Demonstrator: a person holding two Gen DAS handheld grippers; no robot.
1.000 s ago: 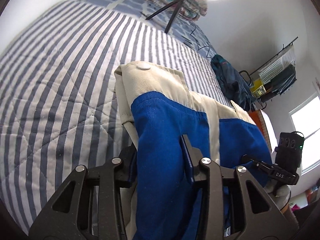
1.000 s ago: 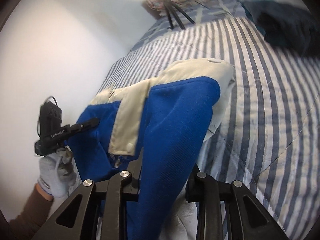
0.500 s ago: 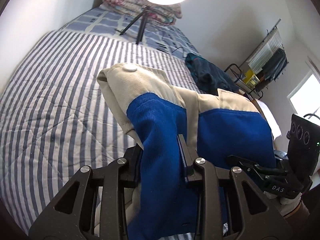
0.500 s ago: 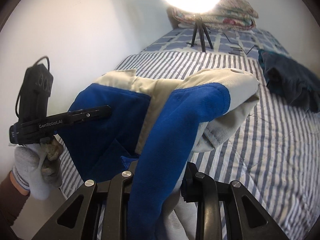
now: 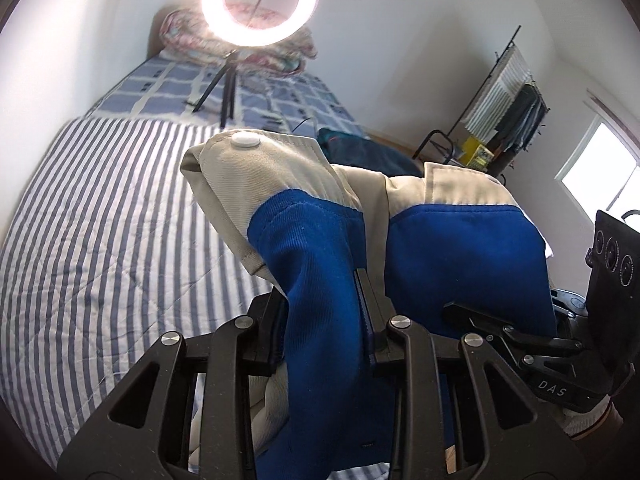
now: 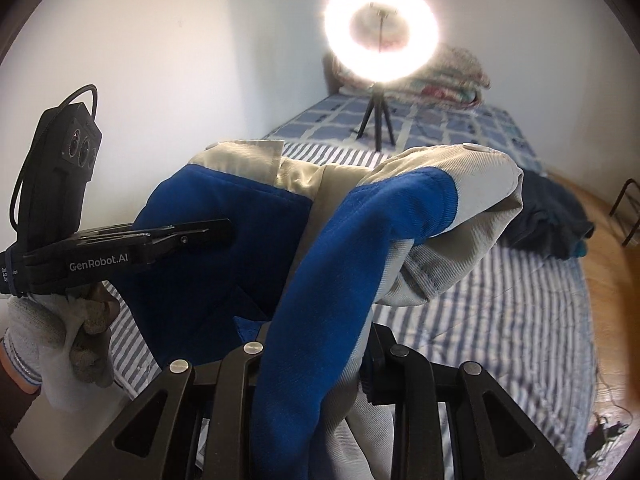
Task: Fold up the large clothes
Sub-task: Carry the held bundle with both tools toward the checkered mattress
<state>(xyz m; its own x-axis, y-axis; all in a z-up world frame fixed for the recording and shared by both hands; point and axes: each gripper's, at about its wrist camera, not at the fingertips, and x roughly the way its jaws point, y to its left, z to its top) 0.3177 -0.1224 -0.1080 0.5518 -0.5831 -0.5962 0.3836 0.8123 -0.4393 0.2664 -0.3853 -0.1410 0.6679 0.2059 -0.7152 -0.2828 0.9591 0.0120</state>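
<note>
The left gripper (image 5: 320, 312) has its fingers (image 5: 370, 300) clamped on a fold of the blue and beige garment (image 5: 320, 248); the right gripper (image 6: 316, 344) pinches another fold. The garment hangs lifted above the striped bed (image 5: 100, 220). Beyond lies dark clothing (image 6: 548, 216), then a ring light (image 5: 260, 4).

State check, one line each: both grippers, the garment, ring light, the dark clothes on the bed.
left gripper: shut on blue and beige garment
right gripper: shut on the same garment
blue and beige garment: held up off the striped bedcover, draped over both grippers
ring light: on, standing on its tripod
dark clothes: crumpled heap on the bed
</note>
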